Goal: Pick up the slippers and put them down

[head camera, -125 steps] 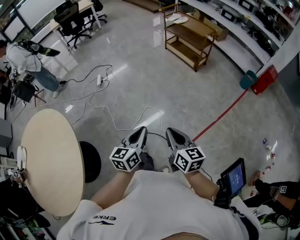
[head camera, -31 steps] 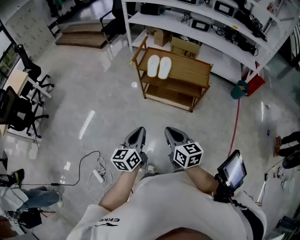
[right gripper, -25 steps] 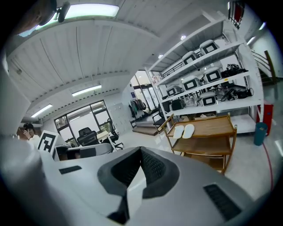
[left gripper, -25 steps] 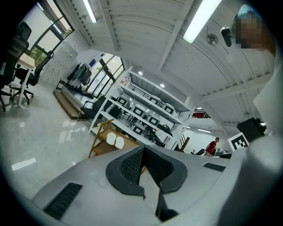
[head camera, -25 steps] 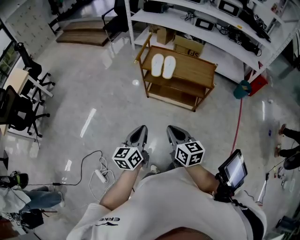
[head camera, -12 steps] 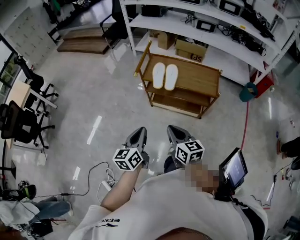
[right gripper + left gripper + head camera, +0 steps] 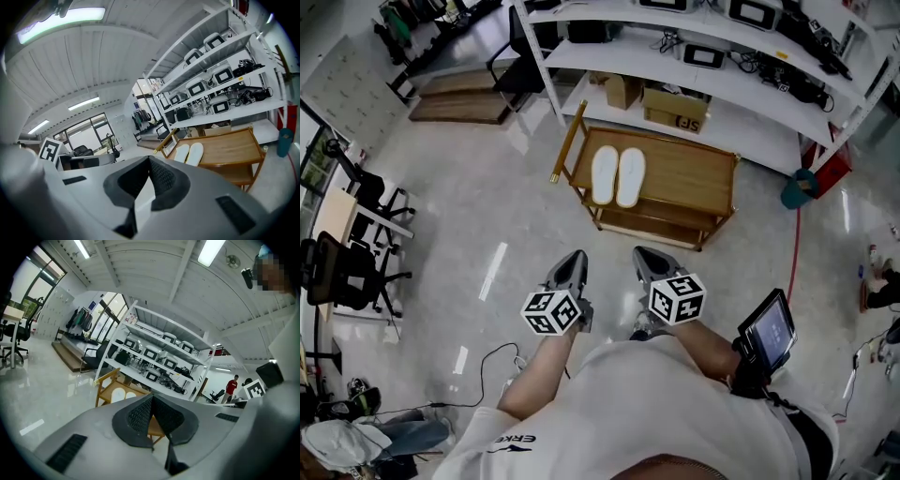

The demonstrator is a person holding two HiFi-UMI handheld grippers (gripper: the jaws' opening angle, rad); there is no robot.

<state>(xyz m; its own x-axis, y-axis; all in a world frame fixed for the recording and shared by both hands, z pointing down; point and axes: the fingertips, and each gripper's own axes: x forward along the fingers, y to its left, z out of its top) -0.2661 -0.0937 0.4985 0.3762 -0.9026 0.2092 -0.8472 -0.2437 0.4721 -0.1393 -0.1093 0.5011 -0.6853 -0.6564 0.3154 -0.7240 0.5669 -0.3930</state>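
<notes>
A pair of white slippers lies side by side on the left part of the top shelf of a low wooden cart. My left gripper and right gripper are held side by side in front of my body, above the floor and short of the cart. Both are shut with nothing between their jaws. The left gripper view shows its closed tips with the slippers far ahead. Past the closed tips in the right gripper view, the slippers rest on the cart top.
White shelving with monitors and cardboard boxes stands behind the cart. A teal bin sits at its right. Office chairs stand at far left. A cable lies on the floor by my feet.
The cart with the slippers has come nearer and lower in the head view as I walk towards it. Both grippers stay shut, side by side.
</notes>
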